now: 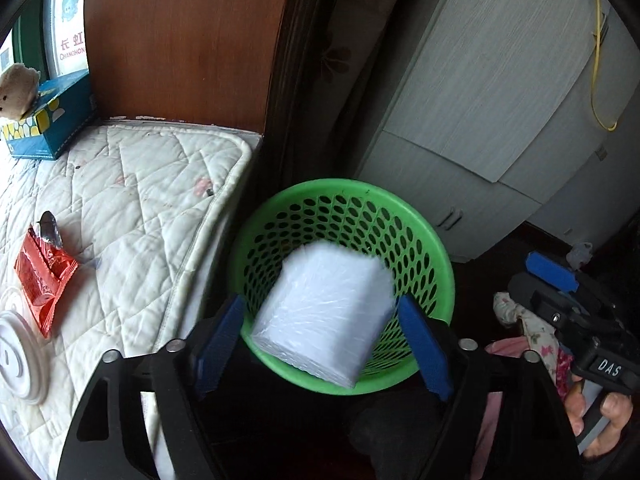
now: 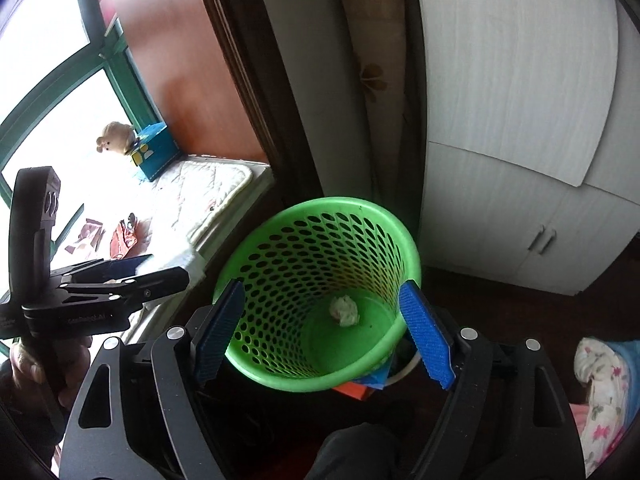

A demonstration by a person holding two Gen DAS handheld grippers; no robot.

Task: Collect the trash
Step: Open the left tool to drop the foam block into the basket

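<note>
The white plastic-wrapped rectangular pack [image 1: 324, 320] sits between the blue pads of my left gripper [image 1: 322, 344], over the near rim of the green perforated plastic basket [image 1: 436, 248] — the jaws stand wide, though I cannot tell whether a pad still touches it. My right gripper [image 2: 324, 332] hangs spread and empty above the same basket, where a crumpled white paper wad [image 2: 344, 310] lies on the bottom. To finish this drop cleanly, I judge the left should stay centred over the mouth until the pack clears the rim — then turn to the red foil wrapper [image 1: 42, 276] and the white round plastic lid [image 1: 18, 356] on the quilted white mattress [image 1: 160, 184].
</note>
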